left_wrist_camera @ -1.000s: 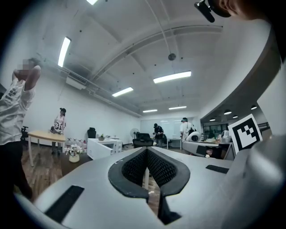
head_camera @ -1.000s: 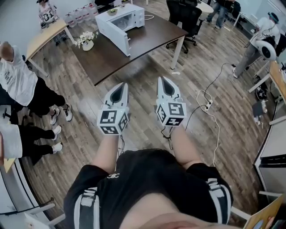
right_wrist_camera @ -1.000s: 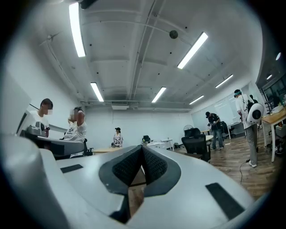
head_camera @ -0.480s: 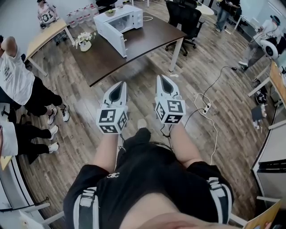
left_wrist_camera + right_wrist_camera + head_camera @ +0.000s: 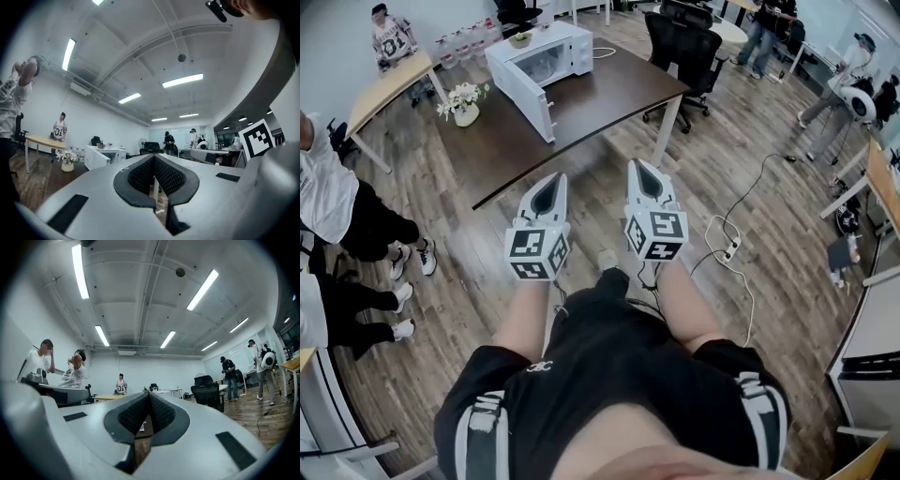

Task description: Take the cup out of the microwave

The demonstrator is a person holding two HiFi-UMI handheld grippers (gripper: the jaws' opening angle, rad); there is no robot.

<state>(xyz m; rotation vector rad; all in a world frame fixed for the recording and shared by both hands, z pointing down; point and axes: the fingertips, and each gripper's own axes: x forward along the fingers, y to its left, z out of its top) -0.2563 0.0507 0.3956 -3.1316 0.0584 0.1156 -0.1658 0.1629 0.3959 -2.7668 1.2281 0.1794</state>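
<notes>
— Holding my left claw (image 5: 551, 180) and right claw (image 5: 639, 169) side by side over the wood floor (image 5: 459, 244), each pressed together with nothing between.

— Where's the cup?

— I can't make it out. The microwave (image 5: 548, 56) stands at eleven o'clock on the table (image 5: 609, 89), door (image 5: 525, 94) open, well apart from my claws; a vase of flowers (image 5: 465, 105) sits at ten o'clock.

microwave (image 5: 553, 52) interior: too small to tell | person (image 5: 328, 192): cut off at left edge

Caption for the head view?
Left gripper and right gripper, both shut and empty, short of the table with the open microwave.
</notes>
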